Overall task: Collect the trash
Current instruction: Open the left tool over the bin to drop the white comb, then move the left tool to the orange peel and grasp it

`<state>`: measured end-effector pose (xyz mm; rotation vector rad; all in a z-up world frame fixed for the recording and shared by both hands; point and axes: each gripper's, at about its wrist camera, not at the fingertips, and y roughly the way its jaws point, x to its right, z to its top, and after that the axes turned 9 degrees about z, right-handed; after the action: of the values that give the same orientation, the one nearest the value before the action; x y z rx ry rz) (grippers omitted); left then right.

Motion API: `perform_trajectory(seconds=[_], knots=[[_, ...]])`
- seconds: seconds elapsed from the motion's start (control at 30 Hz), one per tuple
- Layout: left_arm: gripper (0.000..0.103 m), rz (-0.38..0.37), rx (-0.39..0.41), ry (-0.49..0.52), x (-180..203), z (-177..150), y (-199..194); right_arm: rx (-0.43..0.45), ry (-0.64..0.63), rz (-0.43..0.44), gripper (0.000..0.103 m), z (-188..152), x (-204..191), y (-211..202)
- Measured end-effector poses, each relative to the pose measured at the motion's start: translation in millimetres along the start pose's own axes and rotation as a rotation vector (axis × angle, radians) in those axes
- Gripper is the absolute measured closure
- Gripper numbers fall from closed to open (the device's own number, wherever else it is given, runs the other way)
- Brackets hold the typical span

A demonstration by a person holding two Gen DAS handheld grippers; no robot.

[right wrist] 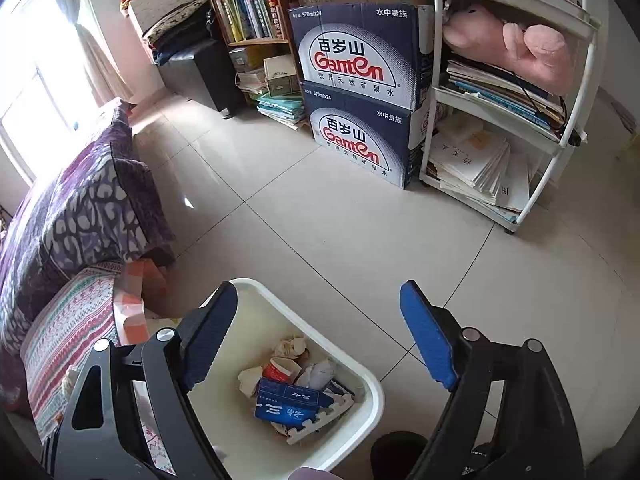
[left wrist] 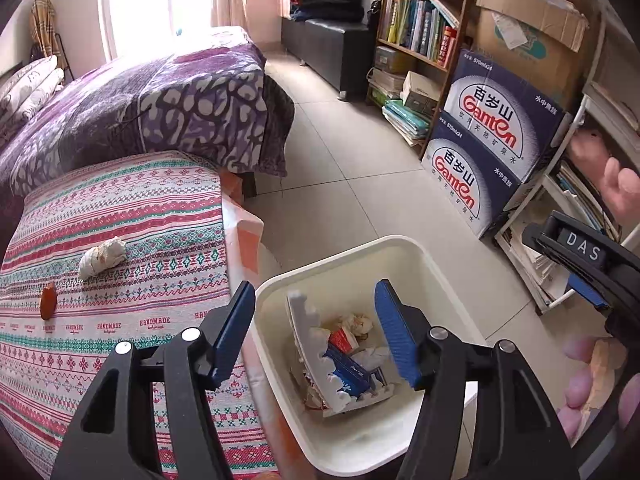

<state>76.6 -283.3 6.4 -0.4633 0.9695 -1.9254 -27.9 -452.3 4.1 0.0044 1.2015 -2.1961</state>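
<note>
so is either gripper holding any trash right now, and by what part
Nothing is held. The left gripper and right gripper both hang open over the white bin, no trash between their fingers.

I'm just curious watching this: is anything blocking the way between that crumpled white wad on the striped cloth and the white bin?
Nothing visible does. The crumpled wad lies in the open on the striped cloth, with only an orange scrap nearby. The bin stands beside the cloth's edge, top open.
</note>
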Motion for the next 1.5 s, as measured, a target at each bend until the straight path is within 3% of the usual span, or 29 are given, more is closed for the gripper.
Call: perform_trajectory(seconds=[0.27, 0.43, 0.53, 1.03, 1.23, 1.5], knots=[[0.037, 0.066, 0.000, -0.002, -17.6, -2.7, 2.3, -0.013, -0.018, 0.005, 0.018, -0.9, -5.3, 1.0], [0.033, 0.176, 0.003, -0.012, -46.4, -6.3, 7.2, -0.007, -0.062, -0.001, 0.016, -9.3, -27.4, 1.1], [0.028, 0.232, -0.005, -0.033, -69.9, -9.1, 11.6, -0.016, -0.089, 0.003, 0.015, -18.5, -45.7, 3.0], [0.028, 0.501, -0.173, -0.211, -230.7, -23.1, 55.5, -0.106, -0.264, 0.036, 0.011, -69.9, -143.1, 17.8], [0.028, 0.540, -0.209, -0.226, -279.2, -31.6, 75.3, -0.148, -0.297, 0.046, 0.011, -87.8, -169.6, 28.6], [0.030, 0.481, -0.257, -0.212, -320.7, -45.3, 108.2, -0.180, -0.370, 0.068, 0.011, -112.2, -205.4, 40.3]])
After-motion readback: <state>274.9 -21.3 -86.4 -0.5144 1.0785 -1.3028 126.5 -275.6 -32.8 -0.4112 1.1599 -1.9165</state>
